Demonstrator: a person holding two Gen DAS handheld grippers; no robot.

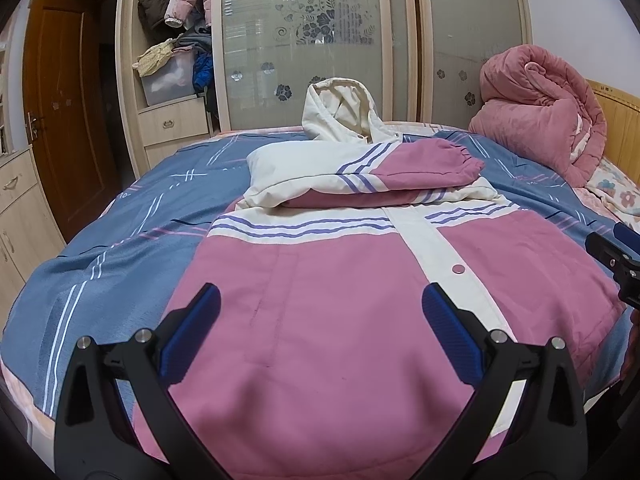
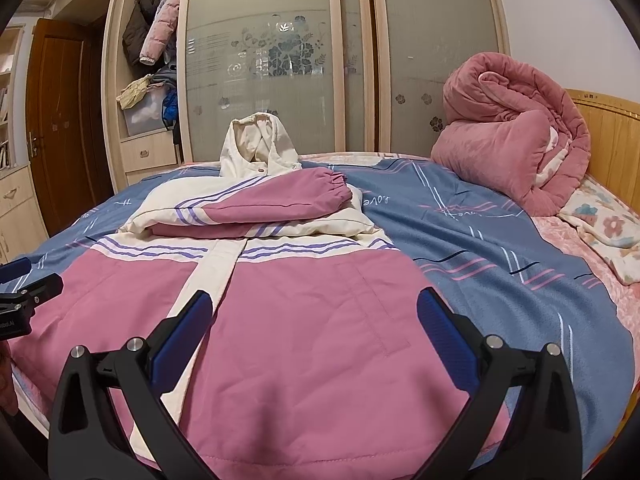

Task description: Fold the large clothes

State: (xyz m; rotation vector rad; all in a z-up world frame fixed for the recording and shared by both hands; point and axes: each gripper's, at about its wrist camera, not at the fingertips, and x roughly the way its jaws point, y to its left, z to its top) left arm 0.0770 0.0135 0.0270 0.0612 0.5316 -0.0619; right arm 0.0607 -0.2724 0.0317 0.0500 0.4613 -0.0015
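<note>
Center frame on the bed point(image 1: 100, 280): jacket point(image 1: 320, 300) lies flat, sleeves folded across chest. Left gripper point(image 1: 320, 332) and right gripper point(image 2: 316, 332) both wide apart, empty, above hem. Padded, bulky, soft, probably slippery; pinch hem corners.

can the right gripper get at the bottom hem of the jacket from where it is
Probably yes: the right gripper is open, poised over the jacket near its bottom hem, with nothing lying between them on the bed.
</note>
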